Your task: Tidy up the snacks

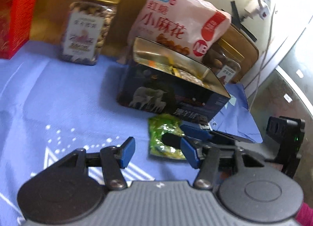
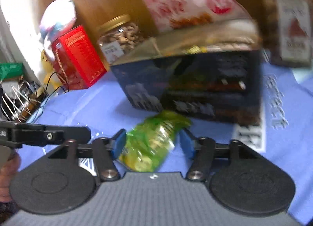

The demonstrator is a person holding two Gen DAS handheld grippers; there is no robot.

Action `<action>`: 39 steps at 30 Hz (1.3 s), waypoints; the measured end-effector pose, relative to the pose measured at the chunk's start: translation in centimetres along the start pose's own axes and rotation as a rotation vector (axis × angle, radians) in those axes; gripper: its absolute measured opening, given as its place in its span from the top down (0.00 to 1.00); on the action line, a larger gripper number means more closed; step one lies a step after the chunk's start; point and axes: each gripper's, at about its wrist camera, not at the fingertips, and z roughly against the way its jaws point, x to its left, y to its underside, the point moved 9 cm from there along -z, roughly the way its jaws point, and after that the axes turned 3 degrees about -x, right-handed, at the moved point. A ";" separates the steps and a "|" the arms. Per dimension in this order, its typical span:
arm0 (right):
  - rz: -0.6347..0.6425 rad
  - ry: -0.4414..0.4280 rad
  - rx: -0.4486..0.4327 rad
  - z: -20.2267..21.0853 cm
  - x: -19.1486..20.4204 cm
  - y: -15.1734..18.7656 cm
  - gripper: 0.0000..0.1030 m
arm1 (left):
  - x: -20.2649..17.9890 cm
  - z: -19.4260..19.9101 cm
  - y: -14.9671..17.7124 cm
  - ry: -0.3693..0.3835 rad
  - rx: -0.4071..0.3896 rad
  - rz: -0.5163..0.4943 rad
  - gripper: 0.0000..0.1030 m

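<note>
Green snack packet [image 2: 154,143] lies flat on the blue cloth [image 1: 58,98], just before the open dark tin [image 1: 172,92]. Right gripper [image 2: 151,143] straddles it, blue pads spread and clear of the wrapper. Left gripper [image 1: 158,152] stands beside, jaws apart, empty. Pink bag [image 1: 182,24] leans behind the tin; nut jar [image 1: 88,28] stands further left.

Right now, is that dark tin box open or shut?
Open. The dark tin box has no lid on; its shiny gold inside and wrapped snacks show from above.
</note>
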 end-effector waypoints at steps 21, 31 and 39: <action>0.367 0.044 0.008 5.0 6.9 5.9 0.60 | -0.4 2.9 3.0 0.024 0.016 0.028 0.49; 0.311 0.079 -0.019 14.1 6.2 11.6 0.58 | -8.4 0.0 7.8 0.165 0.161 -0.177 0.45; 0.057 0.074 -0.127 18.6 5.0 14.3 0.52 | -11.4 -0.6 11.4 0.233 0.235 -0.250 0.36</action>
